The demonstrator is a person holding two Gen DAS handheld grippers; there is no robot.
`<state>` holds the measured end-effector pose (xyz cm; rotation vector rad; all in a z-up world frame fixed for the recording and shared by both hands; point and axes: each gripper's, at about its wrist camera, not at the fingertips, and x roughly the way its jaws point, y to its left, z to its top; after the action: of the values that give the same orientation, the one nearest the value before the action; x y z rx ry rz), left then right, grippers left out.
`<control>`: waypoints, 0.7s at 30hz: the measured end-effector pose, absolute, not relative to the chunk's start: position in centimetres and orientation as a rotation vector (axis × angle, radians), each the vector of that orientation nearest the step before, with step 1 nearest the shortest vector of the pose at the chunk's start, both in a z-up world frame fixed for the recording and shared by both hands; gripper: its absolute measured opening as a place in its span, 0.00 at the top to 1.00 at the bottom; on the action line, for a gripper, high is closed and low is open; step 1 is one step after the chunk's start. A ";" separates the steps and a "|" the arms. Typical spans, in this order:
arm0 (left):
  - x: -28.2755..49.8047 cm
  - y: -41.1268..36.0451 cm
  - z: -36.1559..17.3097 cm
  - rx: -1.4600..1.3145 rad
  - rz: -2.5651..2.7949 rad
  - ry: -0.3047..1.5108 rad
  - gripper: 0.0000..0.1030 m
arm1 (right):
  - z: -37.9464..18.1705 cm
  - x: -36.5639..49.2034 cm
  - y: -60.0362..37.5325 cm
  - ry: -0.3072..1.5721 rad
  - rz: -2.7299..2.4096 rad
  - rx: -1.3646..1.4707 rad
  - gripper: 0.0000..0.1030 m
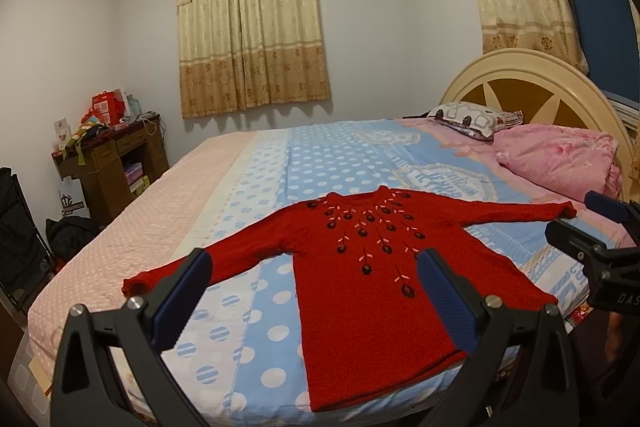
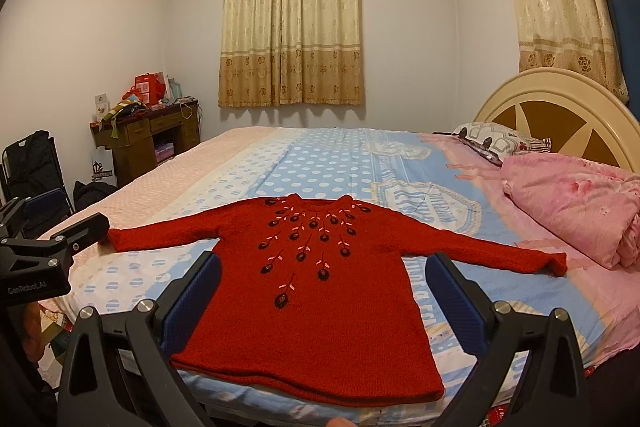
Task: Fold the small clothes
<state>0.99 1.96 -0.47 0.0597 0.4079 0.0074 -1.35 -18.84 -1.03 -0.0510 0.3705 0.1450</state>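
A small red knitted sweater with dark embroidered flowers lies flat and face up on the bed, both sleeves spread out, hem toward me. The sweater fills the middle of the right wrist view. My left gripper hovers open above the bed's near edge, over the hem's left part, holding nothing. My right gripper is open too, above the hem, jaws wide and empty. The right gripper shows at the right edge of the left wrist view; the left gripper shows at the left edge of the right wrist view.
The bed has a blue polka-dot and pink sheet. A pink folded quilt and a patterned pillow lie by the headboard on the right. A cluttered wooden desk and black bags stand at the left wall.
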 end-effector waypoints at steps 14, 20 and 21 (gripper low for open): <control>1.0 1.9 -0.5 0.060 0.008 0.407 0.00 | -1.0 -1.2 -18.8 0.377 0.147 -0.050 0.01; 1.0 2.0 -0.5 0.060 0.008 0.408 0.00 | -1.3 -1.0 -18.7 0.384 0.149 -0.052 0.01; 1.0 1.9 -0.5 0.060 0.009 0.407 0.00 | -1.2 -1.0 -18.7 0.383 0.149 -0.052 0.01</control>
<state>0.97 1.91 -0.48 0.0603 0.4067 0.0088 -0.97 -18.73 -1.23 -0.0516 0.3833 0.1488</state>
